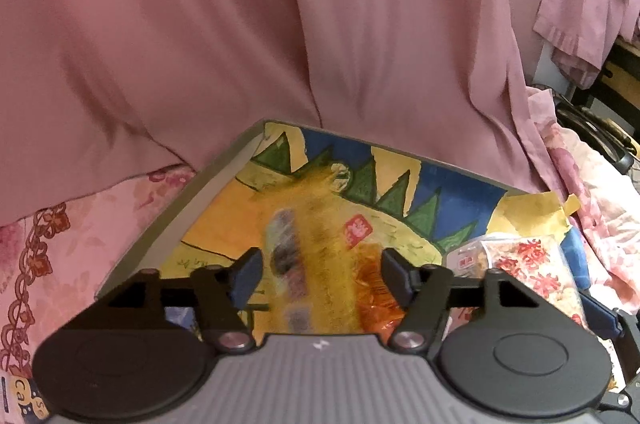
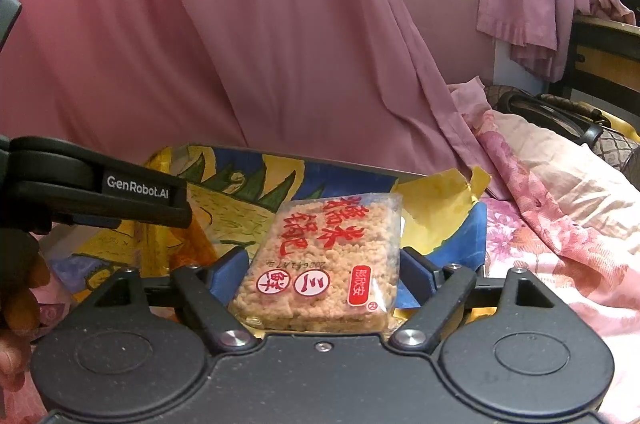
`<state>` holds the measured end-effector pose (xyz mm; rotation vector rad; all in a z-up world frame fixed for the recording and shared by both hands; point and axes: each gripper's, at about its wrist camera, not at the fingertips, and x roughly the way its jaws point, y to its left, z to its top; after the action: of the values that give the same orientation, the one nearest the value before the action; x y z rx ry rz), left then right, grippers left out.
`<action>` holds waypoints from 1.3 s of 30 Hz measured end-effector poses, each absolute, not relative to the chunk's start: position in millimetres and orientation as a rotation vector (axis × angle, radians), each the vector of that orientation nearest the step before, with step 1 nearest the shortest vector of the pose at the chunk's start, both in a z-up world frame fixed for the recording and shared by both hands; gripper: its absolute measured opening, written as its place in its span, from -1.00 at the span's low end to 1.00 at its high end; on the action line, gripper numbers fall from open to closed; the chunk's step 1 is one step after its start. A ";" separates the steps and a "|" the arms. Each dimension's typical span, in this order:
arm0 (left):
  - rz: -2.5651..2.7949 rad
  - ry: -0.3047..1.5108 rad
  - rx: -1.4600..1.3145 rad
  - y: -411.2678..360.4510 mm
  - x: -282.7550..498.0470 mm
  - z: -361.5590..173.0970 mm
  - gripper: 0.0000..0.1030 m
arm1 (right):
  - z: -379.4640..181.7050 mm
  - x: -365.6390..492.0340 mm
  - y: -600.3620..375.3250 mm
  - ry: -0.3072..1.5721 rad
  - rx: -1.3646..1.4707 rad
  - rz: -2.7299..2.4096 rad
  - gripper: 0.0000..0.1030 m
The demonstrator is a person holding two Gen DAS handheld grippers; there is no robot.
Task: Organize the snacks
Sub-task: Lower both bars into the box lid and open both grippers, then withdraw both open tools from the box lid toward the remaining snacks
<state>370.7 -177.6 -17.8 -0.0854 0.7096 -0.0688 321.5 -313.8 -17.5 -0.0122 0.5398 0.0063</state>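
Tongs of the left hand, the left tongs [image 1: 322, 264], point forward and downward over a shallow tray [image 1: 168, 224], their blue-padded jaws standing apart. Between the jaws shows a yellow-and-orange snack packet [image 1: 372, 288]. It is smeared by blur, so its print cannot be read, and whether it touches either pad cannot be told. The right tongs [image 2: 322, 264] also tilt downward, at the tray's right-hand end, with their jaws set wide on either side of a clear-wrapped rice cracker packet [image 2: 324, 256] printed with red characters. The packet's edges lie right at both pads, but whether the pads press on it cannot be told. The packet slopes up and away from the right tongs, its near end close to the tongs' body and its far end over the tray floor. In the right wrist view the left tongs reach in from the left edge as a black arm bearing white lettering, with the person's hand [image 2: 18, 288] partly visible below it. The tray has a grey rim and a floor covered by a painted sheet of yellow, blue and green saw-tooth shapes. Torn yellow paper [image 2: 440, 208] curls up at its far right corner. Both packets are at the tray, the blurred one to the left of the rice cracker packet. The tray rests on pink floral bedding [image 2: 560, 224], with a pink curtain [image 1: 240, 24] hanging behind it.
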 end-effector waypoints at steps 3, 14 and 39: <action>-0.072 0.704 -0.093 -177.1 371.0 -16.3 0.54 | -17.6 321.4 -313.5 0.534 -0.015 0.008 0.69; -0.033 0.658 -0.148 -158.4 354.0 -1.0 0.92 | -1.6 306.0 -315.4 0.451 -0.009 -0.002 0.93; 0.040 0.684 -0.183 -41.0 203.8 22.3 0.99 | 48.9 165.0 -267.7 0.328 -0.022 0.017 0.99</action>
<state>203.8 -41.0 22.3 -0.1833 0.6845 0.0395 165.0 -267.7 48.9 -0.0218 0.3280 0.0166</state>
